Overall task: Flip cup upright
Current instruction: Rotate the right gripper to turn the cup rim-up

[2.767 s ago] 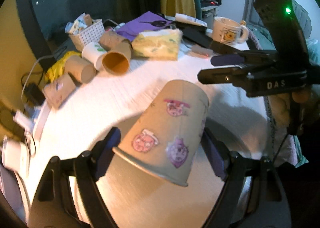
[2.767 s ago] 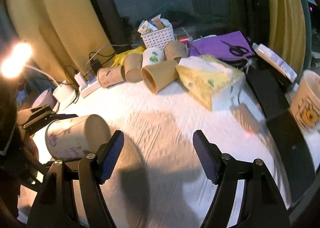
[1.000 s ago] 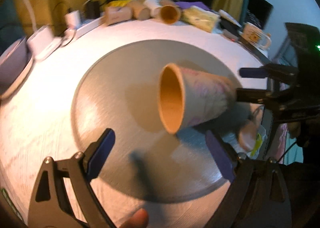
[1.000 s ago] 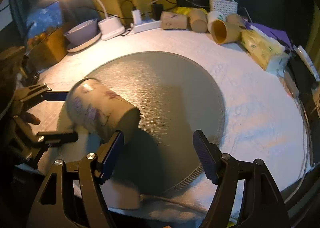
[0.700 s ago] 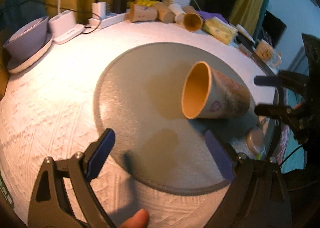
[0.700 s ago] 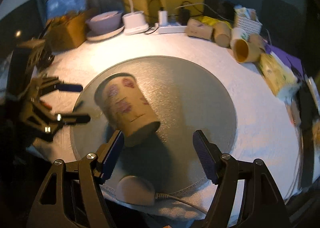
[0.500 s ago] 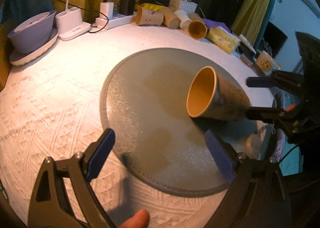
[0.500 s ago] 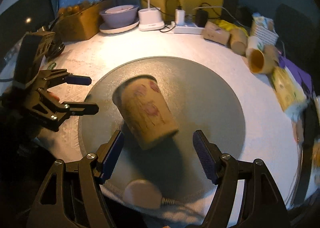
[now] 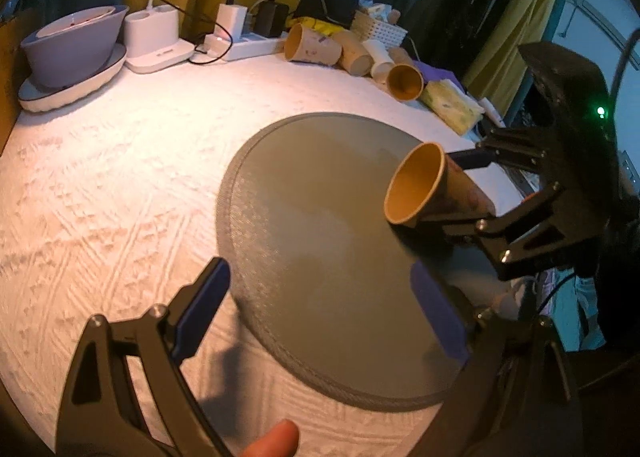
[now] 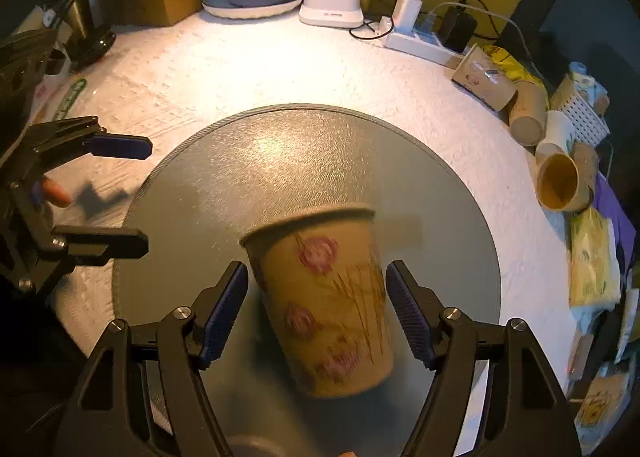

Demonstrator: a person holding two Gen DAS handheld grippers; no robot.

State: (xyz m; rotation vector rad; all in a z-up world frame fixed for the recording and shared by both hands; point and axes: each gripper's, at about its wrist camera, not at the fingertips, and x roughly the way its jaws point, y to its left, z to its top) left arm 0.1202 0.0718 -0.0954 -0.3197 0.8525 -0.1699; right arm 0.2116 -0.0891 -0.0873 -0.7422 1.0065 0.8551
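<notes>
A brown paper cup with pink stickers lies tilted between the two fingers of my right gripper, over the round grey mat. The jaws stand beside its sides; I cannot tell whether they press it. In the left wrist view the cup shows its orange inside, mouth pointing left, with the right gripper around its base end. My left gripper is open and empty over the mat's near edge; it also shows in the right wrist view.
Several paper cups lie on their sides at the far table edge beside a white basket. A purple bowl on a plate, a lamp base and a power strip stand at the back left. A tissue pack lies far right.
The cup left my left gripper and now sits between my right gripper's fingers. It swung from bottom-up to lying on its side. My left gripper drew back to the left.
</notes>
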